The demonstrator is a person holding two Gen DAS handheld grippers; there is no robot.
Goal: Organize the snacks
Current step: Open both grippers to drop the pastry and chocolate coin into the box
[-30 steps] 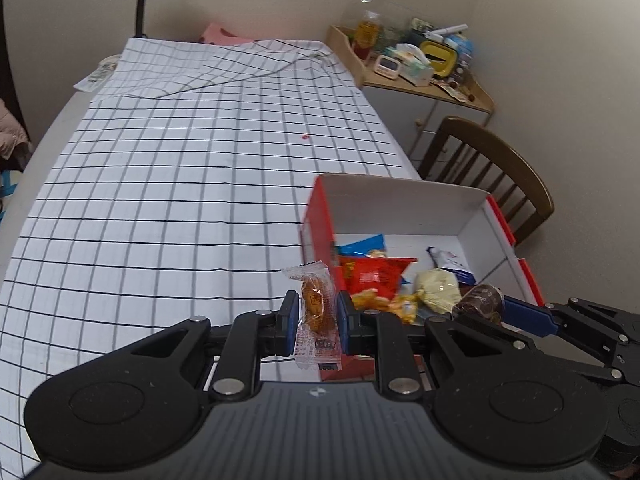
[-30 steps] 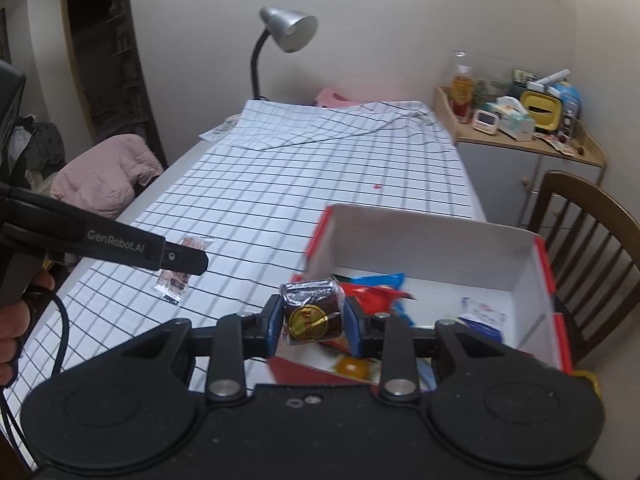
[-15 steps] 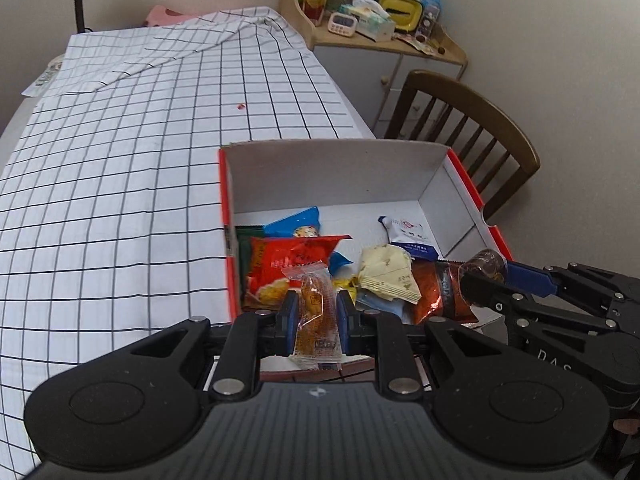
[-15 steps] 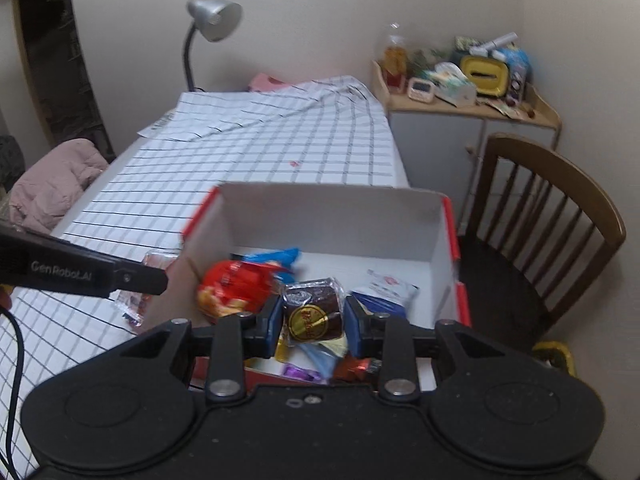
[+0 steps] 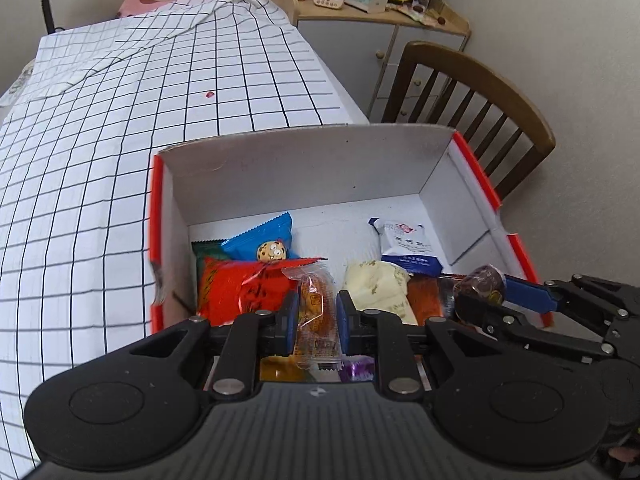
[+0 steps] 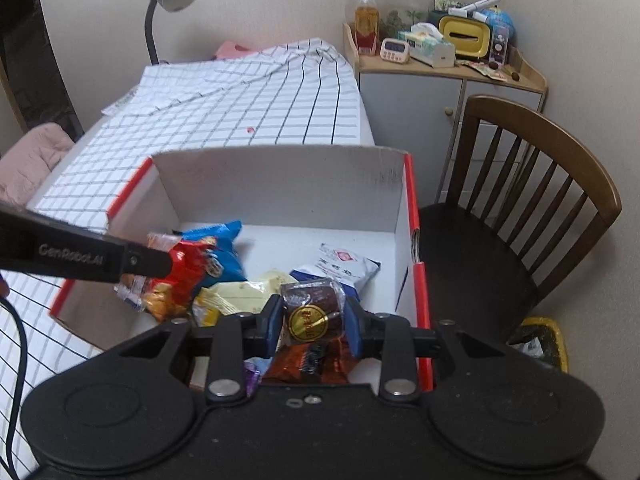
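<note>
Left wrist view. Box (image 5: 304,176): open cardboard, white inside, red outside, on a checked tablecloth (image 5: 100,160). Contents: blue cookie packet (image 5: 264,240) at the left wall; red packet (image 5: 244,288) overlapping it; cream packet (image 5: 376,288) at centre; white-and-blue packet (image 5: 408,246) toward the right wall; orange-brown packet (image 5: 426,300) beside the cream one. Left gripper (image 5: 316,316): over the box's near edge, blue pads clamped narrowly on a clear-wrapped orange snack (image 5: 316,312), held upright. Right gripper (image 5: 486,292): enters from the right, gripping a dark wrapped sweet (image 5: 482,282) above the box's right side.

Right wrist view. Same box (image 6: 280,184), a wooden chair (image 6: 520,208) beside it. Right gripper (image 6: 314,320): pads closed on the dark sweet (image 6: 312,310), a brown block in clear wrap with a round gold sticker, above the near right part of the box. Left gripper's finger (image 6: 100,260) reaches in from the left over the red packet (image 6: 180,276). Blue cookie packet (image 6: 220,252), cream packet (image 6: 240,292) and white-and-blue packet (image 6: 340,266) lie on the box floor.
</note>
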